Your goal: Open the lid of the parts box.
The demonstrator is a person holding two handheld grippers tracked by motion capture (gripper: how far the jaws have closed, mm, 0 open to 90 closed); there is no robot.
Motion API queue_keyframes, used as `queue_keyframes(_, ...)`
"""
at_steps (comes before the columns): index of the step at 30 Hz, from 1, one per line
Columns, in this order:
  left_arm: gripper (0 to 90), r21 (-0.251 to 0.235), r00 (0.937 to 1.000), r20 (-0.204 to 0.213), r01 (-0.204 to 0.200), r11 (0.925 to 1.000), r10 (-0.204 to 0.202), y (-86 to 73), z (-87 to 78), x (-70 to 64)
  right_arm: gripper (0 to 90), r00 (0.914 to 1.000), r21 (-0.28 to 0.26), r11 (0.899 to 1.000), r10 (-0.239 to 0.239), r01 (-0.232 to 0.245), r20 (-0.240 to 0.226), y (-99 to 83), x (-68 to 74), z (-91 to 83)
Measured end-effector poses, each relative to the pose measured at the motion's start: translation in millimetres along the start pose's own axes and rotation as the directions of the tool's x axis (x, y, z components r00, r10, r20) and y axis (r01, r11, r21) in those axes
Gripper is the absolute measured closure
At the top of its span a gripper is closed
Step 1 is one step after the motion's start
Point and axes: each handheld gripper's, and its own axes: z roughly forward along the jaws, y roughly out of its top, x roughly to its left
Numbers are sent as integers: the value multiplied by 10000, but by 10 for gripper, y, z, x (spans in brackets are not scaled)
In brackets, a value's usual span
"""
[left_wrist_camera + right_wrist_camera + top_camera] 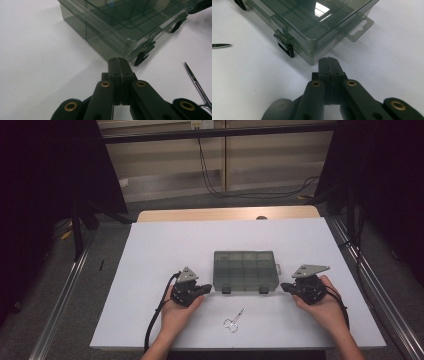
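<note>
Two pinched-shut empty claws, left (207, 289) and right (284, 286), flanking one smoky organizer box (244, 270); one scissors (234, 320).

i see a white table (165, 250) with a pale wooden edge along its far side. a smoky translucent compartment box (245, 271), lid closed, sits flat near the middle. small metal scissors (234, 320) lie flat on the near side, just in front of the box and apart from it.
</note>
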Motion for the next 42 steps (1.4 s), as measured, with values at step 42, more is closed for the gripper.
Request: queue_keyframes(42,900,-767,9987,419,312,9966,-281,53,-89,-20,900,9990,-1526,9881,145,-210,-434,126,72,-150)
